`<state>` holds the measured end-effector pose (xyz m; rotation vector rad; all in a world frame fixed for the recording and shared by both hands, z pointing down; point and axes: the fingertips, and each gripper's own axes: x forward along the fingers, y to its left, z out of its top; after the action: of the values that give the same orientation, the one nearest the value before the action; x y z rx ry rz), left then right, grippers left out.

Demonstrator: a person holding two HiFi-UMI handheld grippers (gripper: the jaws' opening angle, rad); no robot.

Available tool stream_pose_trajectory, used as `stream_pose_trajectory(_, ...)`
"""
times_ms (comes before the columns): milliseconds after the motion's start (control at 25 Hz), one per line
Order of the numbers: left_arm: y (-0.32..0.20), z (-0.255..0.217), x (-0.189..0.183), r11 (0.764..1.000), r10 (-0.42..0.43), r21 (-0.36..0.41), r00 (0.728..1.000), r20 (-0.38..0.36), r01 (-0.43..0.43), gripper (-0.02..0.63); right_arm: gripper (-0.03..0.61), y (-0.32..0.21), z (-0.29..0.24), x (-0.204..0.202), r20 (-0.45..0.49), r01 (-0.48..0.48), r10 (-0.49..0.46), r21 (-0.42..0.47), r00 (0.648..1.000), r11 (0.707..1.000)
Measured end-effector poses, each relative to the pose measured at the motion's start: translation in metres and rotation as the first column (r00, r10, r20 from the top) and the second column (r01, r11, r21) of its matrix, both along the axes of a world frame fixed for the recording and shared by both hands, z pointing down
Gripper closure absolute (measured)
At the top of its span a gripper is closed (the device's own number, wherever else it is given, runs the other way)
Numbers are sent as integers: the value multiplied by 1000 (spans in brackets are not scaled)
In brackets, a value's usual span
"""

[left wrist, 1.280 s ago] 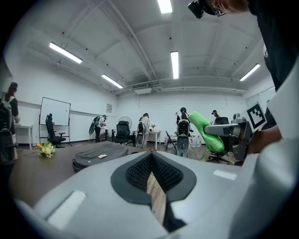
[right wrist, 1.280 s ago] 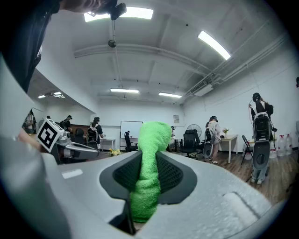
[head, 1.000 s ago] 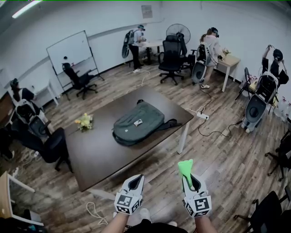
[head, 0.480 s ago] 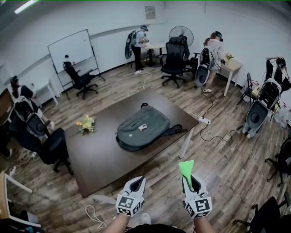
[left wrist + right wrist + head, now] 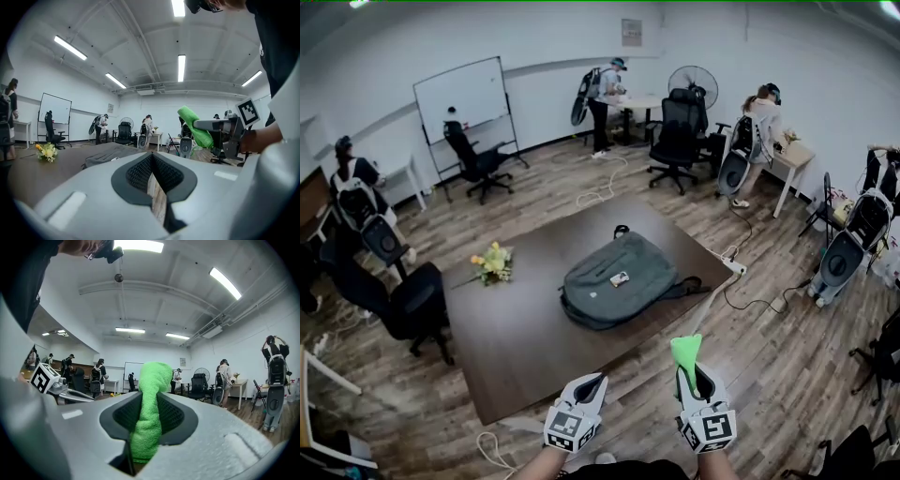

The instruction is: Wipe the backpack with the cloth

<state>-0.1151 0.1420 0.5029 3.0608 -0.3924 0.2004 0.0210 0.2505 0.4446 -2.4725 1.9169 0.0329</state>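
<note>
A grey-green backpack (image 5: 619,281) lies flat on the dark brown table (image 5: 525,347), toward its far right part; it shows low and distant in the left gripper view as the backpack (image 5: 105,154). My right gripper (image 5: 688,375) is shut on a bright green cloth (image 5: 684,350), which sticks up out of the jaws as the cloth (image 5: 149,408). My left gripper (image 5: 587,389) is shut with nothing in it. Both grippers hang near me, short of the table's near edge and well away from the backpack.
A bunch of yellow flowers (image 5: 492,264) lies on the table's left side. Office chairs (image 5: 412,305) stand left of the table. A power strip and cable (image 5: 736,267) lie on the floor at the table's right. Several people work along the walls, beside a whiteboard (image 5: 461,98).
The view has swung so the table and backpack sit further right and lower in the frame. Both grippers keep their pose, and the cloth stays held.
</note>
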Motion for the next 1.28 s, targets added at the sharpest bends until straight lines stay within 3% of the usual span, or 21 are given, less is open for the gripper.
stream_pose_trajectory(320, -44, 5, 6, 999, -33, -6, 999, -5, 33, 594, 486, -46, 5, 16, -15, 20, -20, -14, 1000, 1000)
stream_pose_trajectory(720, -85, -1, 81, 997, -77, 14, 997, 21, 77, 594, 486, -111, 6, 94, -1, 99, -99, -5, 995, 995)
stream_pose_trajectory(1040, -118, 0, 130, 985, -172, 0, 984, 40, 172, 594, 486, -155, 10, 150, 26, 205, -204, -16, 979, 979)
stream_pose_trajectory(1280, -135, 6, 138, 960, -279, -4, 958, 62, 280, 594, 486, -180, 17, 173, 46, 294, -292, -21, 955, 956)
